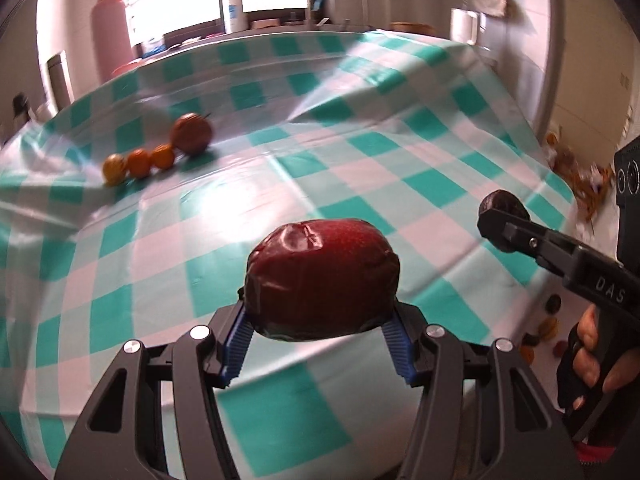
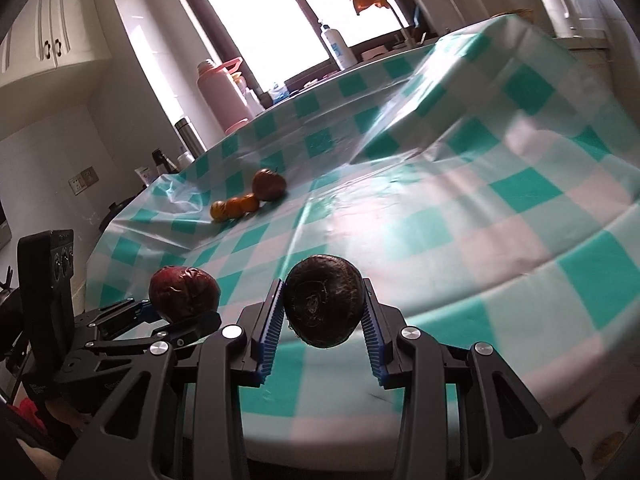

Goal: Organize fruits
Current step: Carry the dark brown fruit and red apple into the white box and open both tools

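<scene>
My left gripper (image 1: 320, 320) is shut on a dark red apple (image 1: 322, 278), held above the near edge of the table; the same apple (image 2: 184, 292) shows at lower left in the right wrist view. My right gripper (image 2: 324, 312) is shut on a dark brown round fruit (image 2: 324, 304), which also appears at the right of the left wrist view as the brown fruit (image 1: 504, 206). On the green-and-white checked tablecloth (image 1: 360, 168), far left, a row of three small oranges (image 1: 138, 164) lies next to a larger reddish-brown fruit (image 1: 192, 133).
A raised fold of cloth (image 2: 420, 120) runs across the far right of the table. A pink flask (image 2: 220, 88) and a white bottle (image 2: 336, 46) stand by the window behind. Several loose fruits (image 1: 548, 328) lie on the floor at right, beside a hand (image 1: 592, 344).
</scene>
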### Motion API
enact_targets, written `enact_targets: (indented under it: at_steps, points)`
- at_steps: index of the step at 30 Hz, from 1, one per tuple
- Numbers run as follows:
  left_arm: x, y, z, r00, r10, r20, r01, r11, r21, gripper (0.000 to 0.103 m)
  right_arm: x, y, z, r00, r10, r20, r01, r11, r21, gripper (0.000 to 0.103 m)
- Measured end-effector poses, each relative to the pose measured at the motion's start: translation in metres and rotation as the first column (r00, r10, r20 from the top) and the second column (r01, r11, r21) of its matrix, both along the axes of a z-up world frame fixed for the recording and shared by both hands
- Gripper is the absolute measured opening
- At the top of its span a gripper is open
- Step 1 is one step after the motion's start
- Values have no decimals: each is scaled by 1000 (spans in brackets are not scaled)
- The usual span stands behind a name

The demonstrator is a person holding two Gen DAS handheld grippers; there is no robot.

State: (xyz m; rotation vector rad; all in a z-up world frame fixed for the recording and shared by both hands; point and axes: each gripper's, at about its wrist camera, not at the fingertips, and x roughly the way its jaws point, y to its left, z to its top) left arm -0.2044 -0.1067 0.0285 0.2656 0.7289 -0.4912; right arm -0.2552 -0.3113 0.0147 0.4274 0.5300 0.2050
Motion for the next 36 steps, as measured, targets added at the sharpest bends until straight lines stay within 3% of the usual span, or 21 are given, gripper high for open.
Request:
enact_targets:
  at_steps: [5,11,19,23,27,30,34,36]
  points:
    - [-17,-32,1,996,-87,14,86,995,47,58,-33,-35,-6,997,-71,27,70,997,34,37]
    - [-44,-79,1,974,-223,30,219,971,100,58,-73,-75,-11,983,-178,41,177,983,42,37]
    - [-85,-137,-7,907,-415,77,391,895,217,58,-114,-116,-35,946,-322,-20,323,946,22,37]
    - [-104,-166,-14,851,-521,64,492,834,251,58,-126,-132,-57,915,-389,-112,389,921,-21,37]
    - [-124,-201,-35,775,-632,20,597,741,308,58,-128,-151,-86,847,-468,-253,465,882,-76,37]
    - [-139,-225,-62,706,-705,-68,680,647,344,58,-130,-167,-103,794,-509,-332,509,856,-96,37]
    - [-149,-246,-101,634,-746,-204,756,541,369,58,-135,-186,-133,708,-543,-452,557,822,-115,37]
    - [-152,-256,-121,611,-747,-263,776,502,382,58,-137,-193,-150,659,-543,-521,580,807,-107,38]
